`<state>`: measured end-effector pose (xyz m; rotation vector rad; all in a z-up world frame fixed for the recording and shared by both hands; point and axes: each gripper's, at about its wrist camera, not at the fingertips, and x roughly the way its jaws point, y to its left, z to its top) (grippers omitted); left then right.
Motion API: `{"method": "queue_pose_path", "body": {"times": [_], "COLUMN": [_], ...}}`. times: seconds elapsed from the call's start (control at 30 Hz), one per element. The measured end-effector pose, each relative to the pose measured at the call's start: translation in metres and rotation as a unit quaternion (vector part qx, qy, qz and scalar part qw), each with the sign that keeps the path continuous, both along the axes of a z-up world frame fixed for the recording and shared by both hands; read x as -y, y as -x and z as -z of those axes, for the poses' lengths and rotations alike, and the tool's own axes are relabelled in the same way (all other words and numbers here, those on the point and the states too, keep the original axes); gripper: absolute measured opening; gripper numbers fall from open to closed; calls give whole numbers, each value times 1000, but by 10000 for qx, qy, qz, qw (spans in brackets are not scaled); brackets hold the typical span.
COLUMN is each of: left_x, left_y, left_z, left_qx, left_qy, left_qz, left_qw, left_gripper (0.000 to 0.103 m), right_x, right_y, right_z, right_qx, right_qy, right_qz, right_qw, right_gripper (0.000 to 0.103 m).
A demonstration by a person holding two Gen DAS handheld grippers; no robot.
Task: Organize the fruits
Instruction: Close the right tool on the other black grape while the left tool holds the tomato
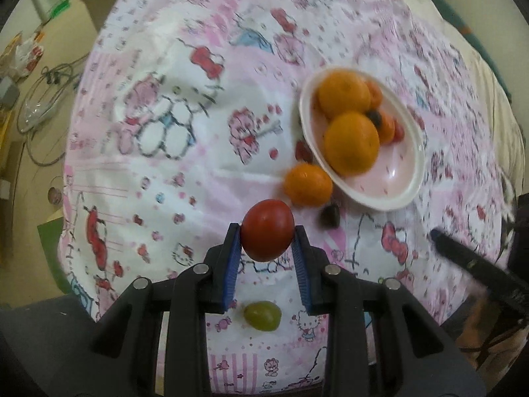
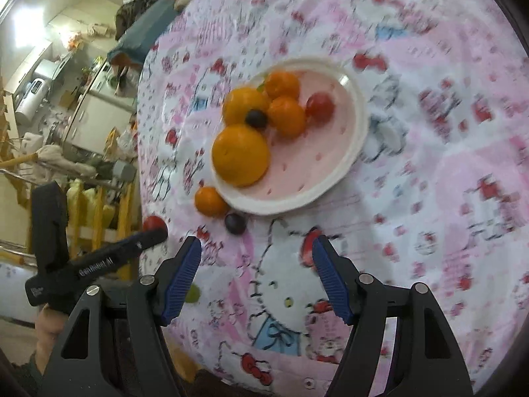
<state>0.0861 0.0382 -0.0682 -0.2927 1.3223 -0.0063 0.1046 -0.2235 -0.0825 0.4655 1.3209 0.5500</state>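
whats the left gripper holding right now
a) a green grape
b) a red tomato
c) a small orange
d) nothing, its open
b: in the left wrist view the left gripper has its blue pads pressed on both sides of the red tomato, lifted off the cloth, while the green grape and the small orange lie loose on the table.

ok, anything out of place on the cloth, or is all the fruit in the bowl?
Not all of it. A small orange and a dark grape sit on the tablecloth just outside the bowl, and a green grape lies apart. The left gripper holds a tomato. Nothing spilled or damaged.
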Motion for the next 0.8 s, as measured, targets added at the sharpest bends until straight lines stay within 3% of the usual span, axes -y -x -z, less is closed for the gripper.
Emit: {"method": "queue_pose_path", "body": {"times": [0.1, 0.4, 0.6, 0.8], "left_x": [-8, -17, -17, -19], "left_y": [2, -2, -4, -4], "left_z": [-5, -5, -5, -4], "left_qx": [86, 95, 74, 64], "left_qy": [12, 186, 279, 252], "left_qz": [-106, -287, -298, -328], "left_qw": [9999, 9994, 9991, 9991], "left_gripper": [27, 27, 27, 27], "right_x": [-14, -78, -102, -111], "right_y": [-2, 0, -5, -10], "right_z": [9, 34, 41, 45], "right_qx": [-201, 131, 668, 794], "right_qy": [-168, 626, 1227, 1431], "right_qz": [-250, -1177, -1273, -1344], "right_qw": [9993, 9910, 9820, 9773], "right_gripper": [69, 54, 46, 34]}}
